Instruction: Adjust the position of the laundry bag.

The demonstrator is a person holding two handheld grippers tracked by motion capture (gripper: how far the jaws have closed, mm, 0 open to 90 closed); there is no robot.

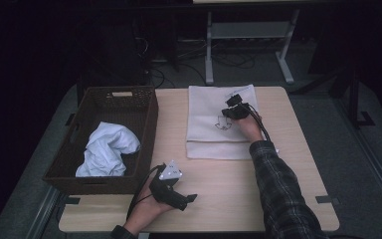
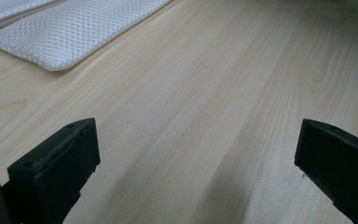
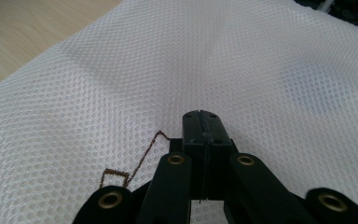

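Mesh bag (image 1: 219,122) lies flat on the tabletop (image 1: 219,184); the right claw (image 3: 204,122) is pressed closed on it, while the left claw (image 2: 196,154) gapes wide, empty.

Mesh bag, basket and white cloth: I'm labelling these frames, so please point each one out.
mesh bag (image 1: 206,117): high view, its bare left half.
basket (image 1: 151,124): high view, its right wall.
white cloth (image 1: 107,147): high view, middle of the bundle.

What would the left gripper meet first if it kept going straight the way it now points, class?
Probably bare tabletop first: the left gripper has open jaws aimed low across the wood. Farther along, off to one side, lies the corner of the white mesh bag; depth is unclear, so it may pass beside it.
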